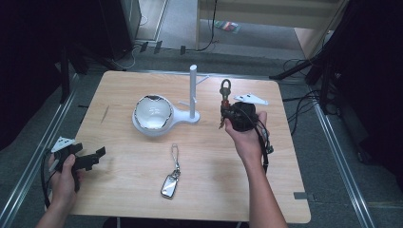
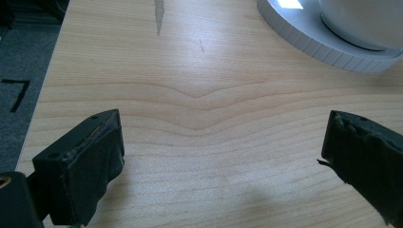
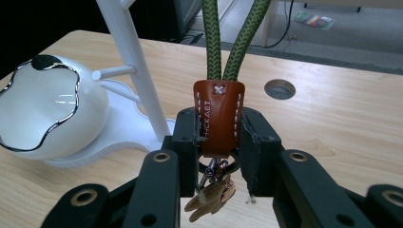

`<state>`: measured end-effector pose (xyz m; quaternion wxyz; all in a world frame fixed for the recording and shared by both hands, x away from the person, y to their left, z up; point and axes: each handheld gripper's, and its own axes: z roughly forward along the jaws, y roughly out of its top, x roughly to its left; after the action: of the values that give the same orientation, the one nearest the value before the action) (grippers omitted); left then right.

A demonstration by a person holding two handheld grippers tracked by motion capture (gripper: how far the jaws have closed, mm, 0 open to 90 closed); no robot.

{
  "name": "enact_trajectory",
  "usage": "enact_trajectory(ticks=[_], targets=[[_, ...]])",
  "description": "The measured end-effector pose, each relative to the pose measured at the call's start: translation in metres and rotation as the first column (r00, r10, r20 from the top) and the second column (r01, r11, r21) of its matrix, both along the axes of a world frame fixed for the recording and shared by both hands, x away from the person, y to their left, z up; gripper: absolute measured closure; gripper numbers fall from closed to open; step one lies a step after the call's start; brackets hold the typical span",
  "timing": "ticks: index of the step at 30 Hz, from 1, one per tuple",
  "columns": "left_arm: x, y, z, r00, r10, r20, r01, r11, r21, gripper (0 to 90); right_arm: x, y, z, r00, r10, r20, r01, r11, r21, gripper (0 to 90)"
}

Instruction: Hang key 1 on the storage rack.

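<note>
Right of centre in the high view, the right gripper [image 1: 231, 110] is seen clamped on a keychain [image 1: 225, 97] and held above the table [image 1: 119, 175], just right of the white stand [image 1: 193, 92]. From the right gripper view, its 2 jaws are closed on the brown leather tab [image 3: 218, 116], with the green cord loop [image 3: 233, 38] rising out of the top of the frame and the keys [image 3: 211, 194] dangling below. The long axis of the keychain is thus nearly upright, loop end up, keys end down. The pick-up can be judged done; hanging the loop on a peg of the stand appears to be what is left, and no part of the loop is yet over a peg [image 3: 114, 72]. A second key fob [image 1: 171, 180] is left lying flat at lower centre of the high view, its strap pointing up the frame towards the bowl [image 1: 153, 113]. At lower left, the left gripper [image 1: 88, 159] is held with jaws wide apart and nothing between them, low over bare wood near the table's edge.
</note>
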<state>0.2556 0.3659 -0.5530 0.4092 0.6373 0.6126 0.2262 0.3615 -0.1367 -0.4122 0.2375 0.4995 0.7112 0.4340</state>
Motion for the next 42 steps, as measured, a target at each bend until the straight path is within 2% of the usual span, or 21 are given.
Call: enact_trajectory(ticks=[6,7,13,21,27,42], targets=[[0.0,0.0,0.0,1.0,-0.001,-0.001,0.001,1.0,0.0,0.7,0.002,0.005,0.002,0.9997,0.014,0.018,-0.014,1.0,0.008,70.9],[0.0,0.0,0.0,1.0,0.0,0.0,0.0,1.0,0.0,0.6,0.002,0.005,0.003,0.9994,0.008,0.033,-0.008,1.0,0.013,70.9],[0.0,0.0,0.0,1.0,-0.001,0.001,0.001,1.0,-0.002,0.7,0.006,0.008,0.003,0.9991,0.023,0.036,-0.024,0.999,0.033,70.9],[0.0,0.0,0.0,1.0,-0.001,0.001,0.001,1.0,-0.002,0.7,0.01,0.016,0.005,0.9966,0.051,0.064,-0.055,0.997,0.058,70.9],[0.0,0.0,0.0,1.0,-0.002,0.001,0.002,1.0,-0.003,0.6,0.017,0.022,0.005,0.9955,0.076,0.058,-0.08,0.994,0.07,70.9],[0.0,0.0,0.0,1.0,-0.002,0.002,0.002,1.0,-0.003,0.7,0.031,0.029,-0.002,0.9954,0.088,0.038,-0.091,0.992,0.088,70.8]])
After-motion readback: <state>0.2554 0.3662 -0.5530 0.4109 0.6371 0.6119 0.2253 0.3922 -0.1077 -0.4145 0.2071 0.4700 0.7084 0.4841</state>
